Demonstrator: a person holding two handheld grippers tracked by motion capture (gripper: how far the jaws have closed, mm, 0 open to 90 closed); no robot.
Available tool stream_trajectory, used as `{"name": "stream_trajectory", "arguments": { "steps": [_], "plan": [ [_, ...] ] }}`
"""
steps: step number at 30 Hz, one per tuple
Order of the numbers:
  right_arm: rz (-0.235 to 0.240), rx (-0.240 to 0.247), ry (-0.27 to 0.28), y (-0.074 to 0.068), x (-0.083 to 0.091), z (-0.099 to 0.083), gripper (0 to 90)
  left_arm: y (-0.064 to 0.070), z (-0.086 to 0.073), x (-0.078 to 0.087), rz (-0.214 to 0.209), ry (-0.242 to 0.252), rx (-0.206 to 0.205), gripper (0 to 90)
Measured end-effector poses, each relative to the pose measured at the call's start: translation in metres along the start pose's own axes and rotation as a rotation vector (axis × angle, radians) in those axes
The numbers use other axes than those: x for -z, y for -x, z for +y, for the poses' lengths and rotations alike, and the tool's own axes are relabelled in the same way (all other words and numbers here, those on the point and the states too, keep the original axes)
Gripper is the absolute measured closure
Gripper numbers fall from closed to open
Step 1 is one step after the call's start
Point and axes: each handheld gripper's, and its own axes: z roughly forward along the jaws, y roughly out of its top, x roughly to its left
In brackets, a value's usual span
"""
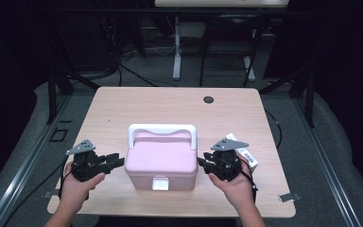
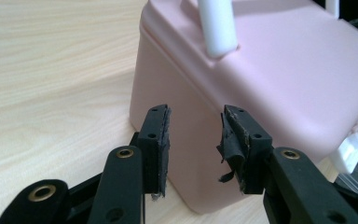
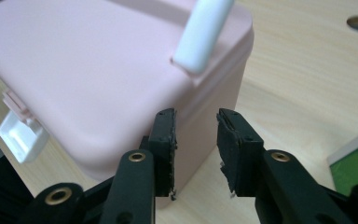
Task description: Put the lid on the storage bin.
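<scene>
Here we are with the pink box (image 1: 161,161) sitting square on the surface (image 1: 123,106), white handle (image 1: 162,129) folded toward its far side and the white latch (image 1: 160,183) facing the person. The left tool (image 1: 118,161) points in at the box's left wall, the right tool (image 1: 201,162) points in at its right wall, so the box lies dead between them, straight ahead of each.

In the left gripper view the left tool (image 2: 195,140) has its jaws apart with nothing between them, and the box's pink side wall (image 2: 177,107) stands just beyond the pads (image 2: 161,140), near but not touching as far as I can tell. The same goes for the right gripper view: the right tool (image 3: 196,144) is parted and empty, with the box's corner (image 3: 214,98) just past it.

The box's long axis runs left to right, from one tool to the other. Each end wall faces its own tool, and both look about equally near. My read is that a two-sided move is shaping up, though the latch sits midway on the front, a sideways reach from either tool. A small white and green packet (image 1: 244,152) lies beside the box on its right, just behind the right hand (image 1: 234,182).
</scene>
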Motion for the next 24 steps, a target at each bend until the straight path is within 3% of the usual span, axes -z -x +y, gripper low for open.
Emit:
{"name": "stream_trajectory", "arguments": {
  "steps": [10, 18, 24],
  "plan": [
    [0.024, -0.006, 0.031, 0.008, 0.006, 0.032, 64.7, 0.006, 0.037, 0.005, -0.001, 0.003, -0.059, 62.1],
    [0.049, -0.011, 0.019, 0.012, 0.001, 0.048, 60.5, 0.010, 0.059, -0.006, 0.014, 0.003, -0.056, 55.4],
    [0.064, -0.028, 0.013, 0.014, -0.009, 0.051, 57.6, 0.010, 0.062, -0.016, 0.029, -0.004, -0.037, 53.3]
  ]
}}
